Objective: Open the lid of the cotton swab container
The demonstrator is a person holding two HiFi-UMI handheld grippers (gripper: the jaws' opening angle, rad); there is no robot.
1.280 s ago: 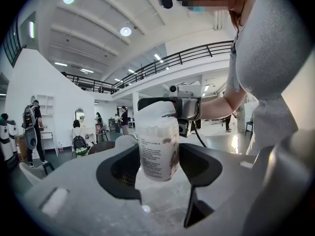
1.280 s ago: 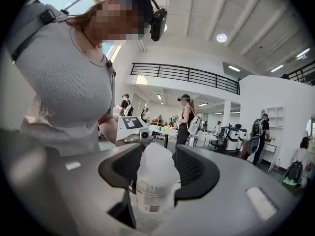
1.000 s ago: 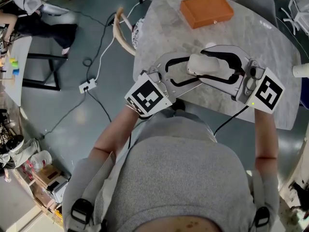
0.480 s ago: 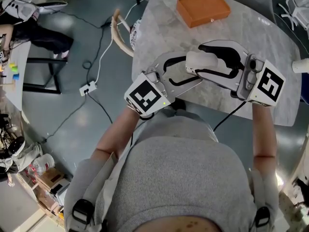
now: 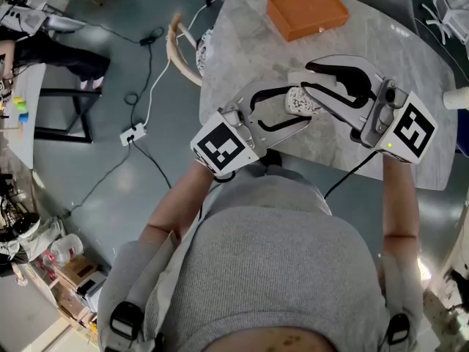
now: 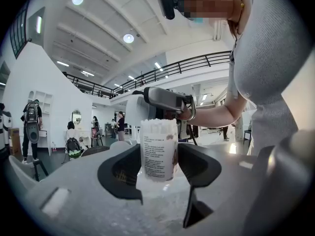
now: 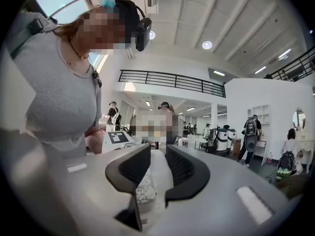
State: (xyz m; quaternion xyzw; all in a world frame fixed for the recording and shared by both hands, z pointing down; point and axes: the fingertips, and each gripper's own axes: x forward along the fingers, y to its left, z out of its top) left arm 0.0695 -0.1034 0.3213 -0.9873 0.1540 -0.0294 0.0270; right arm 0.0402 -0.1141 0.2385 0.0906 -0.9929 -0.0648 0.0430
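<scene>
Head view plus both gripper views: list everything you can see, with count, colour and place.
table: 1, grey marbled, under both grippers
orange box: 1, orange, far side of the table
cotton swab container: 1, clear, white swab tips showing, upright in the left gripper
lid: 1, white, in the right gripper, beside the open container
chair: 1, pale wood, left of the table
power strip: 1, white, on the floor to the left
bystanders: several, far across the hall
left gripper: 1, grey and black, shut on the container
right gripper: 1, grey and black, jaws just closed in, now shut on the lid
</scene>
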